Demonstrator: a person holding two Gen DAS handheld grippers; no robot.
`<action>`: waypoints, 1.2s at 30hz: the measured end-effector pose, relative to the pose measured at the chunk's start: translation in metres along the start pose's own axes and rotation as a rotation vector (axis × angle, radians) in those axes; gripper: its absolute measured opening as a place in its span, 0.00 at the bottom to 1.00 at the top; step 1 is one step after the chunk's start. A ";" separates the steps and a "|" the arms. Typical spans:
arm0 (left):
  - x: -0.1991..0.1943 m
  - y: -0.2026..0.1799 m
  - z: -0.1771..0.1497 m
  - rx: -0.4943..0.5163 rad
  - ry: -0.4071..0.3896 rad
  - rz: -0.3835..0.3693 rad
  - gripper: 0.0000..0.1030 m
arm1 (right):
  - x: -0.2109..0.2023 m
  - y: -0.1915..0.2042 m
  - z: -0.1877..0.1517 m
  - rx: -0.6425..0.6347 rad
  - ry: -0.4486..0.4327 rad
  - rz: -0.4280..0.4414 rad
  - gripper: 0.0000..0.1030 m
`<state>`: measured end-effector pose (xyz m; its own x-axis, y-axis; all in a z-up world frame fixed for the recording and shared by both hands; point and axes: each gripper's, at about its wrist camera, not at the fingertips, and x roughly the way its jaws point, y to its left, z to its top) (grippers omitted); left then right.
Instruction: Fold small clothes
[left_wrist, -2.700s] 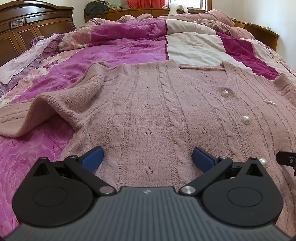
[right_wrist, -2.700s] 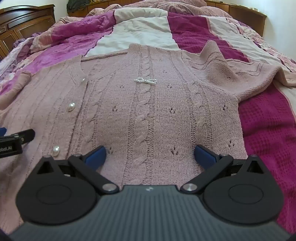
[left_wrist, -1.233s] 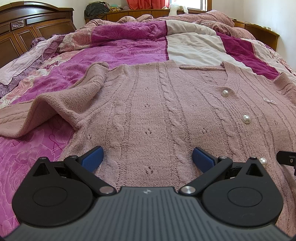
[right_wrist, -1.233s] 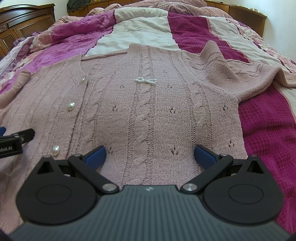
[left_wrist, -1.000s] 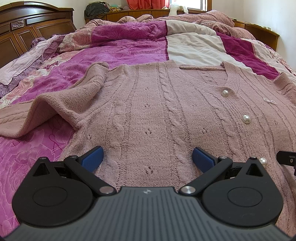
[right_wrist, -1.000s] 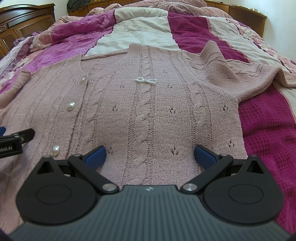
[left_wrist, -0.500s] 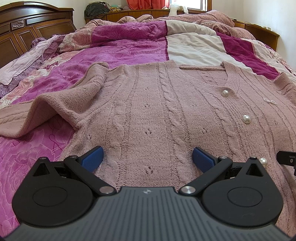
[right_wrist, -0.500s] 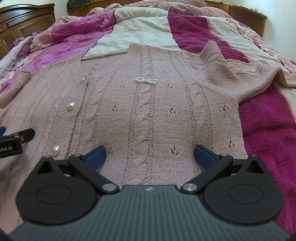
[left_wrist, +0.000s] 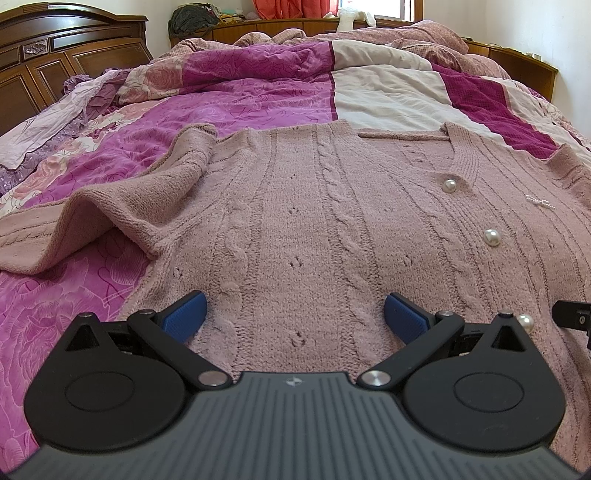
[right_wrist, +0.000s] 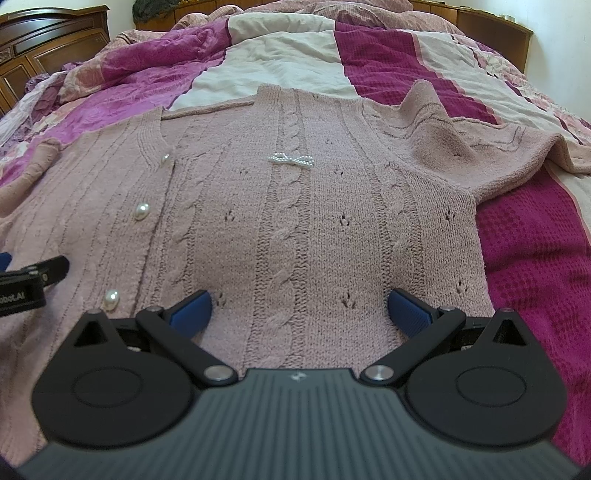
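Here, closest to me, my left gripper (left_wrist: 293, 319) has its blue pads spread wide apart with nothing between them, poised low at the hem of a dusty-pink cardigan (left_wrist: 314, 229); my right gripper (right_wrist: 299, 308) is spread just as wide and just as empty, over the hem on the other half. At the left edge of the right wrist view the side of my other tool shows white lettering, cut off, of which I can read only "bot.AI". The cardigan lies front up and flat on the bed, its knit ribbed and cabled with small eyelet holes. Pearl-like buttons (left_wrist: 492, 237) run up its closed front to a V neck, and a small beaded bow (right_wrist: 291, 159) sits on the chest. Further out, the left sleeve (left_wrist: 122, 206) is humped up in a fold, and the right sleeve (right_wrist: 461, 147) lies rumpled outward. Beyond is a quilt (left_wrist: 258, 96) in magenta, cream and floral patches, and past that a dark wooden headboard (left_wrist: 55, 48).
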<state>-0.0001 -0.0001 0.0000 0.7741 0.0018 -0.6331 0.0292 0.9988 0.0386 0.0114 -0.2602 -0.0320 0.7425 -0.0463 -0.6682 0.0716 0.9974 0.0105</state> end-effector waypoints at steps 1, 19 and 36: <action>0.000 0.000 0.000 0.000 0.000 0.000 1.00 | 0.000 -0.001 0.000 0.000 0.001 0.000 1.00; 0.003 0.001 0.007 -0.007 0.039 -0.004 1.00 | -0.002 -0.004 0.006 0.036 0.032 0.034 1.00; -0.031 -0.016 0.041 -0.005 0.044 -0.026 1.00 | -0.049 -0.090 0.050 0.316 -0.060 0.233 1.00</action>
<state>0.0018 -0.0178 0.0506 0.7448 -0.0223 -0.6670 0.0455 0.9988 0.0175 0.0019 -0.3507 0.0369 0.8002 0.1663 -0.5762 0.0911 0.9159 0.3910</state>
